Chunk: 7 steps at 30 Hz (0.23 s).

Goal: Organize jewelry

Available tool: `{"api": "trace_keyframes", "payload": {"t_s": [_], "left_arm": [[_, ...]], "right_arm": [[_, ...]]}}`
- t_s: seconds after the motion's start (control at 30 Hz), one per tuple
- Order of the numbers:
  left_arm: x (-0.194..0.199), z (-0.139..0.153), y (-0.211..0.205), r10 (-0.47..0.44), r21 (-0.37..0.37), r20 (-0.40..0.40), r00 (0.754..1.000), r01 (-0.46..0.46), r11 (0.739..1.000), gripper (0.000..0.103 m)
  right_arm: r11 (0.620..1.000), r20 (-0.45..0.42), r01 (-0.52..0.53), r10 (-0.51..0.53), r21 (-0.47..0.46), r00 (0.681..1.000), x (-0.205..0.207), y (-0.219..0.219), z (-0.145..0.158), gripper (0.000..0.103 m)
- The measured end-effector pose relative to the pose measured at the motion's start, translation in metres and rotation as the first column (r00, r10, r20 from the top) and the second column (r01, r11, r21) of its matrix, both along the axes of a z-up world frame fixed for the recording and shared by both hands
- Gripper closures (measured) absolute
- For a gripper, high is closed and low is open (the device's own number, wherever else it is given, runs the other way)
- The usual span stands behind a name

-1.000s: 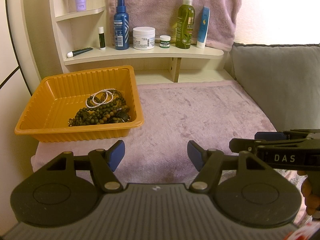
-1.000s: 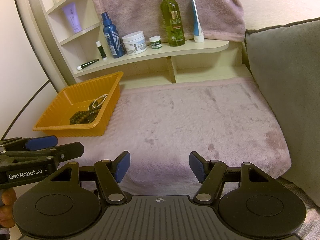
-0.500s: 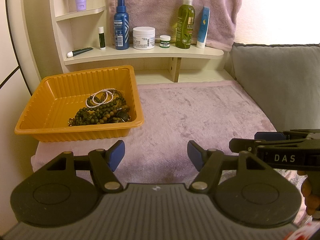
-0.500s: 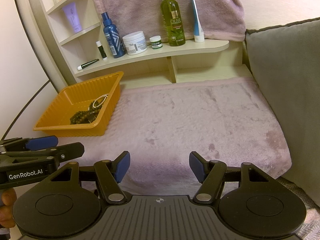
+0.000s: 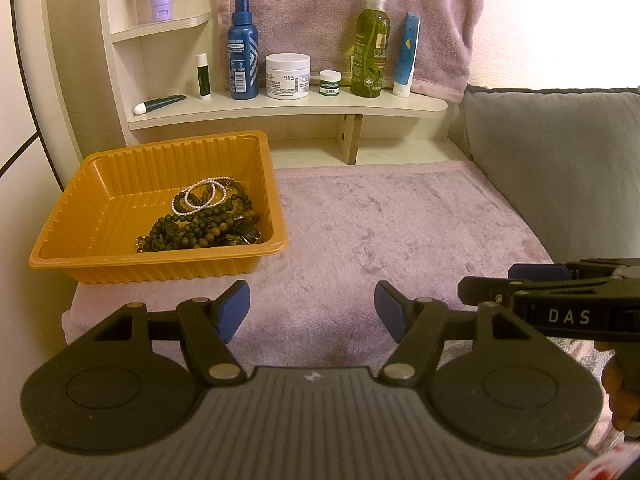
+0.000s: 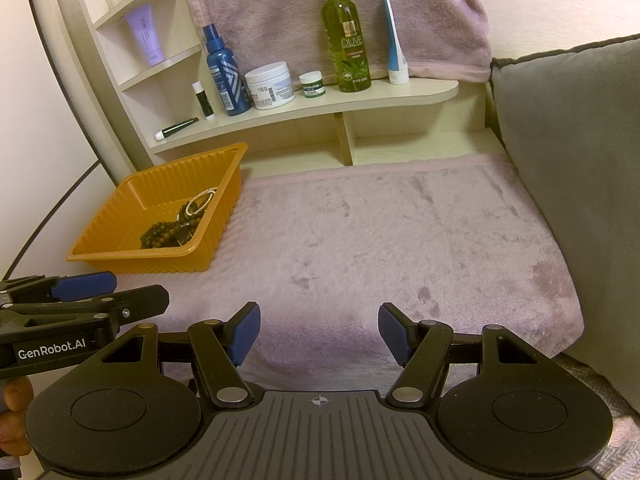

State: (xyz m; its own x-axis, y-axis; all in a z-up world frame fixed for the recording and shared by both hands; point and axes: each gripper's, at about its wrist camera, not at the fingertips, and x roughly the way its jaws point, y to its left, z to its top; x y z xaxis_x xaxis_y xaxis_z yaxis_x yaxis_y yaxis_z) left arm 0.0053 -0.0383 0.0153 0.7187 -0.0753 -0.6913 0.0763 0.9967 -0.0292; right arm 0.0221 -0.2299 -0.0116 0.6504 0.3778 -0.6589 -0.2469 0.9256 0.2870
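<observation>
An orange ribbed tray (image 5: pixel 100 208) sits at the left on a mauve fleece cloth (image 5: pixel 392 232). In its right part lie a dark brown bead string (image 5: pixel 196 232), a small pearl bracelet (image 5: pixel 200 198) and a dark clasp piece. The tray also shows in the right wrist view (image 6: pixel 132 208), with the beads (image 6: pixel 168 232) inside. My left gripper (image 5: pixel 312 308) is open and empty, low over the cloth's near edge, right of the tray's front corner. My right gripper (image 6: pixel 319 334) is open and empty beside it, further right.
A curved wooden shelf (image 5: pixel 288 110) behind holds a blue bottle (image 5: pixel 242 60), a white jar (image 5: pixel 287 76), a green spray bottle (image 5: pixel 370 48) and tubes. A mauve towel (image 5: pixel 340 12) hangs behind it. A grey cushion (image 5: pixel 560 168) borders the cloth on the right.
</observation>
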Motion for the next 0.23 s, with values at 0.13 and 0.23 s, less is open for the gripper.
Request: {"api": "trace_keyframes", "payload": {"t_s": [0.13,0.23], "left_arm": [[0.0,0.0,0.0,0.0,-0.001,0.0,1.0,0.0,1.0,0.036],[0.0001,0.0,0.0002,0.002,0.0,-0.001,1.0,-0.002,1.0,0.036]], "right_arm": [[1.0,0.0,-0.001,0.001,0.0,1.0,0.0002,-0.0003,0.0,0.038],[1.0,0.0,-0.001,0.001,0.0,1.0,0.0004,-0.0006,-0.0001,0.038]]}}
